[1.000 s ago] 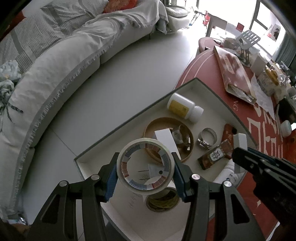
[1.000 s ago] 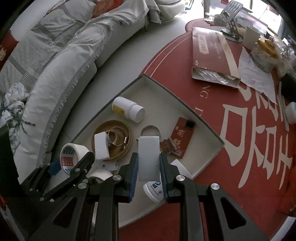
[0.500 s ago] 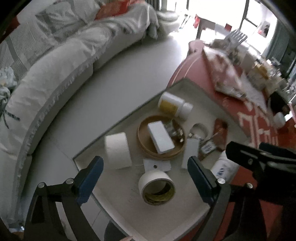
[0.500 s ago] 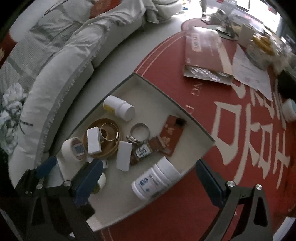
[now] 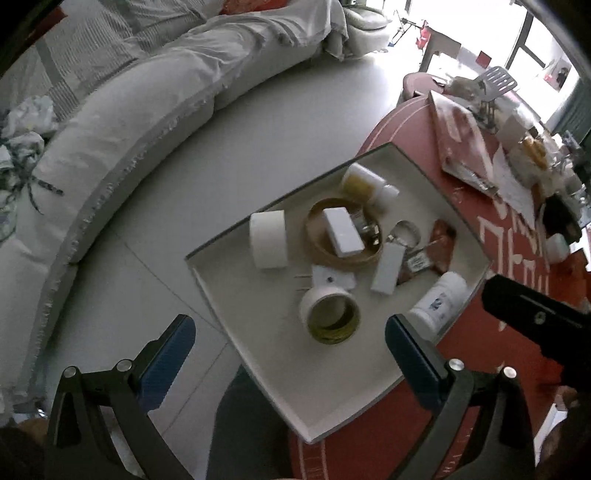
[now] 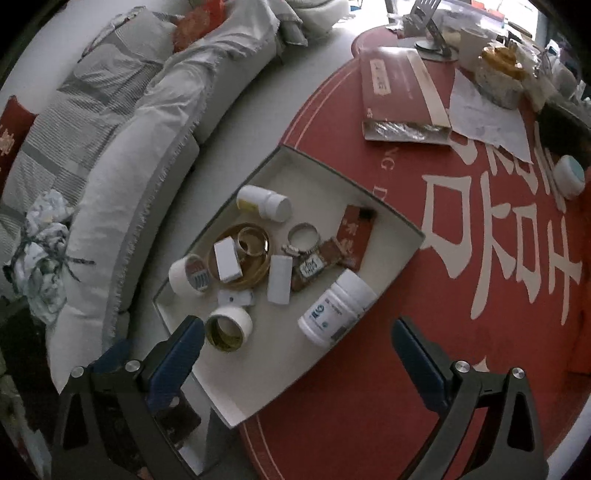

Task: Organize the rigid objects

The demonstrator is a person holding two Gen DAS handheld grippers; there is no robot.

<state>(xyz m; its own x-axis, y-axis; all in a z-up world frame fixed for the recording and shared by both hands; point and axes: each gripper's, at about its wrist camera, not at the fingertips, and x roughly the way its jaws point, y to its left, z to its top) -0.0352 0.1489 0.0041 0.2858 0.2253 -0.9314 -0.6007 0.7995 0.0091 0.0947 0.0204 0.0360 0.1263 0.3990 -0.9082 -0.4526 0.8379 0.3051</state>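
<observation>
A shallow white tray (image 5: 258, 354) (image 6: 399, 236) sits on the edge of a round red table (image 6: 461, 314). In it lie a white tape roll (image 5: 268, 239) (image 6: 188, 275), a second tape roll (image 5: 330, 314) (image 6: 228, 328), a flat white block (image 5: 386, 268) (image 6: 279, 279), a wooden ring dish (image 5: 325, 251) (image 6: 240, 284), two white pill bottles (image 5: 439, 299) (image 6: 336, 308), (image 5: 367, 188) (image 6: 263, 202), a hose clamp (image 6: 303, 236) and red packets (image 6: 354, 232). My left gripper (image 5: 284, 354) is open and empty, above the tray's near corner. My right gripper (image 6: 297, 354) is open and empty, above the tray's near edge.
A grey-white curved sofa (image 5: 122, 122) stands left across the pale floor (image 5: 258, 125). At the table's far side lie a red gift bag (image 6: 399, 88), paper sheets (image 6: 484, 118), a metal stand (image 6: 424, 22) and a small white jar (image 6: 569, 177).
Both grippers have opened and pulled back. The left let go of the tape roll, the right let go of the white block; both now lie in the tray.
</observation>
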